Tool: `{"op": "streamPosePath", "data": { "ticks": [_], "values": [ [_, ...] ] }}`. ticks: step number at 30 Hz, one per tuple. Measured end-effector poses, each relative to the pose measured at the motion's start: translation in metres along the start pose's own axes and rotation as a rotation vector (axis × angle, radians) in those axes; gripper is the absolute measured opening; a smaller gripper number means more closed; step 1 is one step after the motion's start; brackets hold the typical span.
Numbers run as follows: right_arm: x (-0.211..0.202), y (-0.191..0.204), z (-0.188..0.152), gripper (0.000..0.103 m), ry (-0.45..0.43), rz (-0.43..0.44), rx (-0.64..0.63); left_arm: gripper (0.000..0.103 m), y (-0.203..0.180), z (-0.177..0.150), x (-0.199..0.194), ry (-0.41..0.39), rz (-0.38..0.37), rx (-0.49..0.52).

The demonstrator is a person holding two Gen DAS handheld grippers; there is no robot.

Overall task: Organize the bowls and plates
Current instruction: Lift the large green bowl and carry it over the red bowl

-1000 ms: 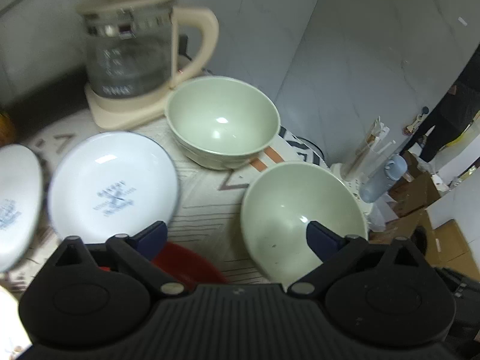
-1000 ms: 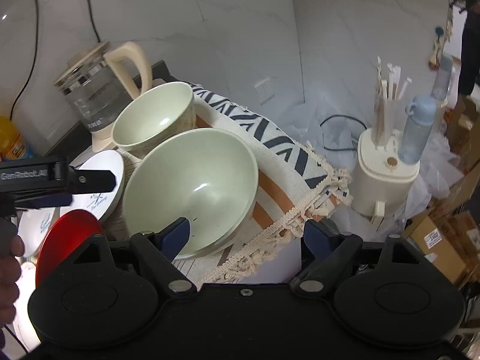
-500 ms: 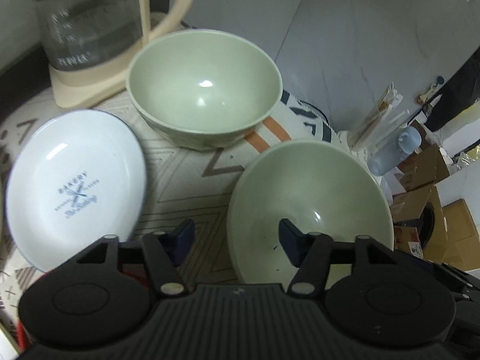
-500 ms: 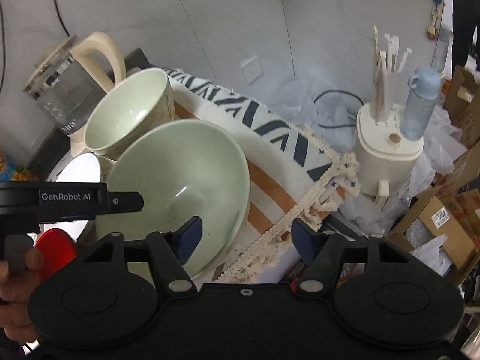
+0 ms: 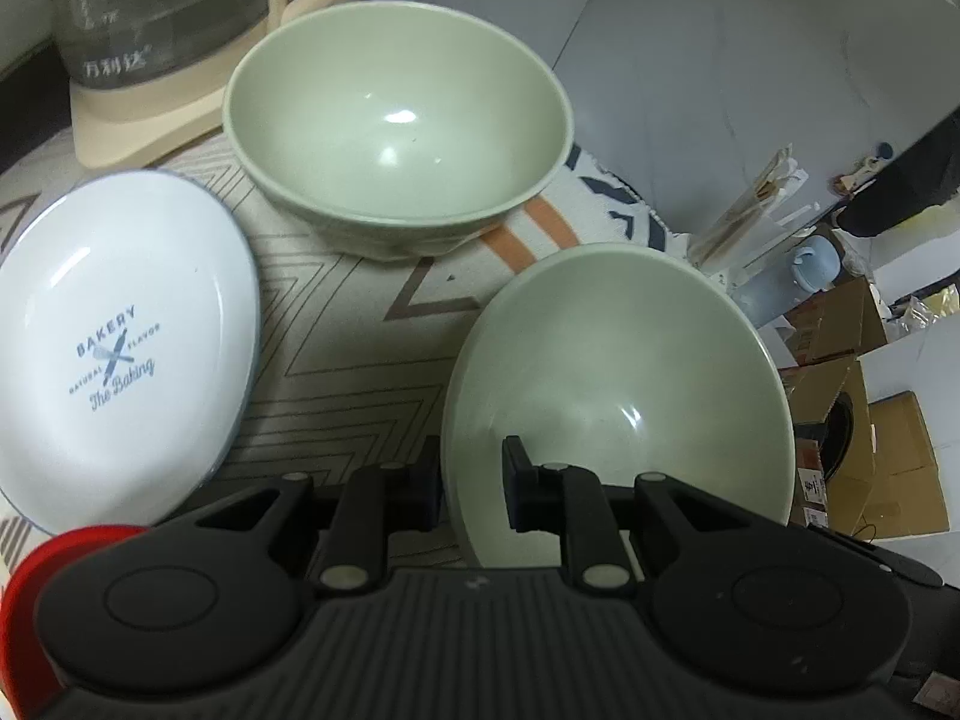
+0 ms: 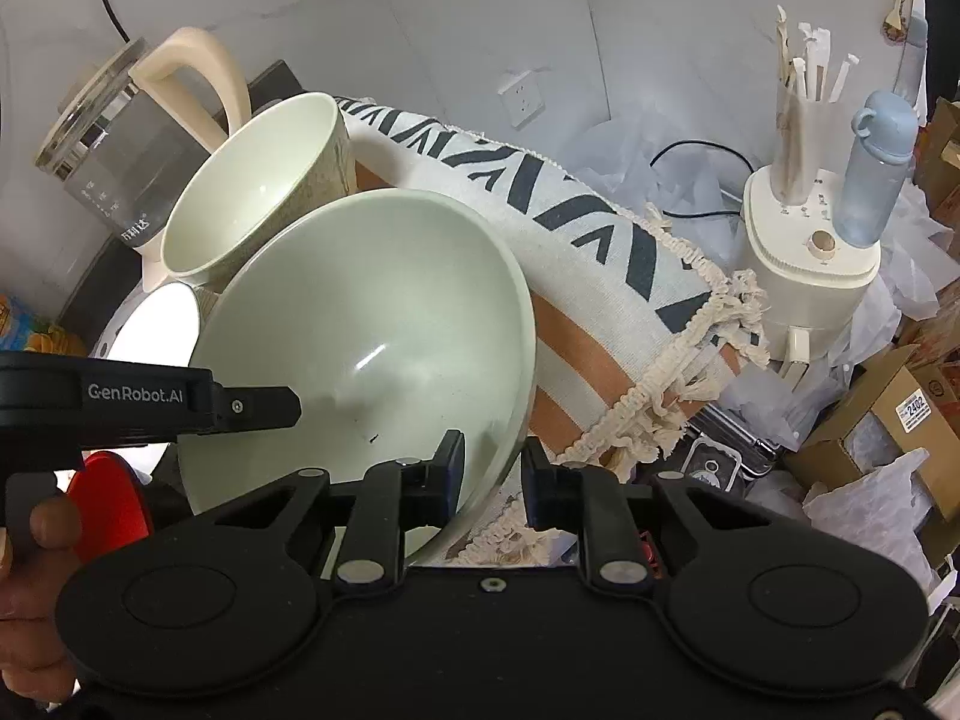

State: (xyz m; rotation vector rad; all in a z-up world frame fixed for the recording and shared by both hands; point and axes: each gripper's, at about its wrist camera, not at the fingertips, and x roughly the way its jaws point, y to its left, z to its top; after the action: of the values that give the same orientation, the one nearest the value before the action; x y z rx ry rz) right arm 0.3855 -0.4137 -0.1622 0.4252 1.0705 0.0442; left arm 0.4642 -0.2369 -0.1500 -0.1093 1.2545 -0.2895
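both grippers closed in, l gripper [image 5: 471, 483] & r gripper [image 6: 492, 477] pinching near bowl [image 5: 618, 384] rim

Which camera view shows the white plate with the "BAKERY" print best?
The left wrist view: the white plate lies almost whole on the patterned cloth, its blue print readable. In the right wrist view only an overexposed white sliver shows behind the near green bowl and the left gripper.

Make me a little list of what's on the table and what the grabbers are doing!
near bowl: green, both grippers pinch its rim
left hand-held gripper: jaws just closing, one finger inside the bowl, one outside
right hand-held gripper: jaws just closing on the opposite rim
far bowl: green, upright, by the kettle
plate: white
cloth: patterned
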Motion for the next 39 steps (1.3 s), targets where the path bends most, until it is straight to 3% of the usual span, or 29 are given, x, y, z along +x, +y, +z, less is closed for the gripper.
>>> {"op": "streamPosePath", "data": {
  "ticks": [16, 24, 39],
  "values": [
    [-0.053, 0.006, 0.003, 0.020, -0.142, 0.066, -0.034, 0.018, -0.015, -0.016, -0.059, -0.139, 0.003, 0.001],
    [-0.075, 0.017, -0.004, 0.020, -0.158, 0.113, -0.092, 0.018, -0.011, -0.035, -0.097, -0.202, 0.016, -0.100],
    [-0.099, 0.039, -0.011, 0.021, -0.185, 0.176, -0.174, 0.018, -0.003, -0.063, -0.135, -0.270, 0.059, -0.160]
  ]
}}
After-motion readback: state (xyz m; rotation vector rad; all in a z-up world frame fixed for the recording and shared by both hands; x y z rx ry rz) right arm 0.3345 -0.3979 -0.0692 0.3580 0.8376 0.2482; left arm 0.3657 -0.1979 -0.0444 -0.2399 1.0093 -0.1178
